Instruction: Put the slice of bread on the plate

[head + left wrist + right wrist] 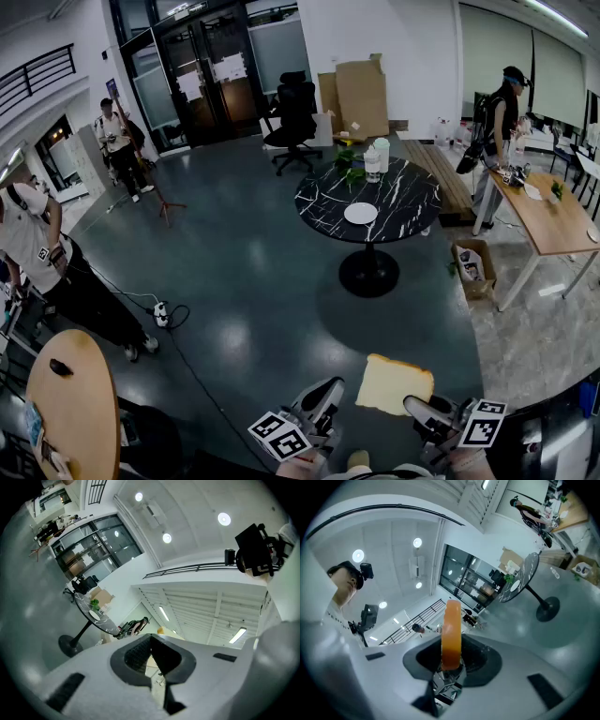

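A pale, square slice of bread (396, 383) hangs over the dark floor at the bottom of the head view. My right gripper (417, 405) is shut on its near edge. In the right gripper view the slice (451, 634) stands edge-on between the pads, orange-crusted. A white plate (360, 213) lies on the round black marble table (403, 187), well ahead of both grippers. My left gripper (328, 392) is beside the bread on its left, apart from it. In the left gripper view its jaws (151, 641) are together with nothing between them.
A bottle and a green plant (352, 164) stand on the marble table's far side. Beyond it is a black office chair (295, 117). A wooden desk (548, 211) with a person stands at right, a round wooden table (70, 403) at lower left. A cable (164, 314) lies on the floor; people stand at left.
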Available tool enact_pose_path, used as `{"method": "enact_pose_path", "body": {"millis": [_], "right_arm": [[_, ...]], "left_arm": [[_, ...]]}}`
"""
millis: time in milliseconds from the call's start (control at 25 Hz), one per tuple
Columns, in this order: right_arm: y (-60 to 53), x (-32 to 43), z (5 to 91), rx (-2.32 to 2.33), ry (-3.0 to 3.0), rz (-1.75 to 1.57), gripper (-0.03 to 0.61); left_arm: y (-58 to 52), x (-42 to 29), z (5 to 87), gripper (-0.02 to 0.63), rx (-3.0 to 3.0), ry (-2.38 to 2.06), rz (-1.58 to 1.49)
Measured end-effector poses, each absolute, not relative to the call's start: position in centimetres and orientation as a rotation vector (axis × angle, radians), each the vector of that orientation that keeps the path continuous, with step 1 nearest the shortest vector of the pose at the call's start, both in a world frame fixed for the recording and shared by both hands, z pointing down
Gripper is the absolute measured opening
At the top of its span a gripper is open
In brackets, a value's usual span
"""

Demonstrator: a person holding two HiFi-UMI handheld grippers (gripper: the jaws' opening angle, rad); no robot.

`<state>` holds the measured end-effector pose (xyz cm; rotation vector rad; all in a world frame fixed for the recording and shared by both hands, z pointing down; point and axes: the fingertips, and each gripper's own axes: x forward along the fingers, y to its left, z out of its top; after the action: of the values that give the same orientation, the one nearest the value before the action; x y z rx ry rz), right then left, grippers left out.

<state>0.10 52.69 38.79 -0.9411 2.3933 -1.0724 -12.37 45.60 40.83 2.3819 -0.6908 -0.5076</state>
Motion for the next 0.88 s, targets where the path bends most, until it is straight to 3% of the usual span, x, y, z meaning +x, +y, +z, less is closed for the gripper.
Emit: {"method": "enact_pose_path", "body": {"millis": [480, 880], "right_arm": [[45.8, 0.7, 40.2, -0.903, 2.408, -1.106, 0.094], [34.6, 3.2, 39.4, -0.802, 2.432, -1.103, 0.094]], "left_arm": [[39.4, -11.3, 42.4, 0.008, 2.336, -0.716, -0.518], [28.0, -9.6, 40.4, 0.008, 2.372, -0.791, -0.541]]}}
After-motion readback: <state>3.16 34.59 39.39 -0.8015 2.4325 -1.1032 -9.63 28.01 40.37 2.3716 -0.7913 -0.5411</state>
